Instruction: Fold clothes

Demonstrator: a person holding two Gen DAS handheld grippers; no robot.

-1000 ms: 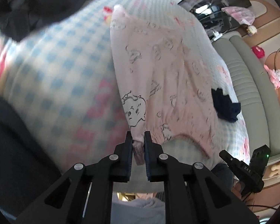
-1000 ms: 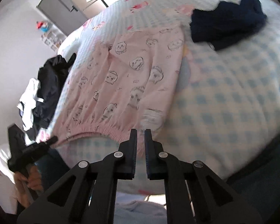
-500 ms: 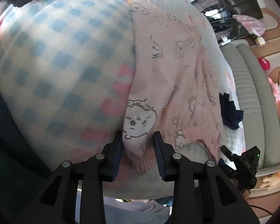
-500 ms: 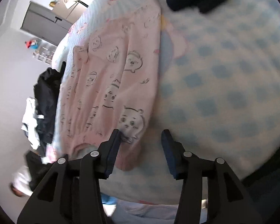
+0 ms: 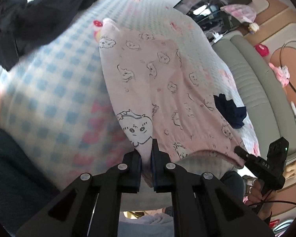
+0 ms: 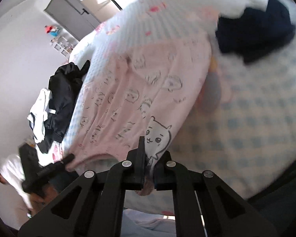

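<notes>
A pink garment with cartoon prints (image 5: 159, 83) lies spread on a blue-checked bed cover (image 5: 49, 90). My left gripper (image 5: 146, 158) is shut on its near hem corner. My right gripper (image 6: 148, 158) is shut on the other near hem corner of the garment (image 6: 140, 86). The hem hangs slack between the two grippers, lifted off the bed. The right gripper also shows in the left wrist view (image 5: 244, 156), and the left gripper shows blurred in the right wrist view (image 6: 67, 159).
A dark navy cloth (image 5: 229, 112) lies beside the pink garment, also in the right wrist view (image 6: 254, 31). A pile of black and white clothes (image 6: 55, 96) sits at the bed's far side (image 5: 29, 11). A grey-green sofa (image 5: 266, 90) stands beyond the bed.
Both grippers were open around the hem corners half a second ago and have now closed on them. The hem has lifted slightly off the bed.
</notes>
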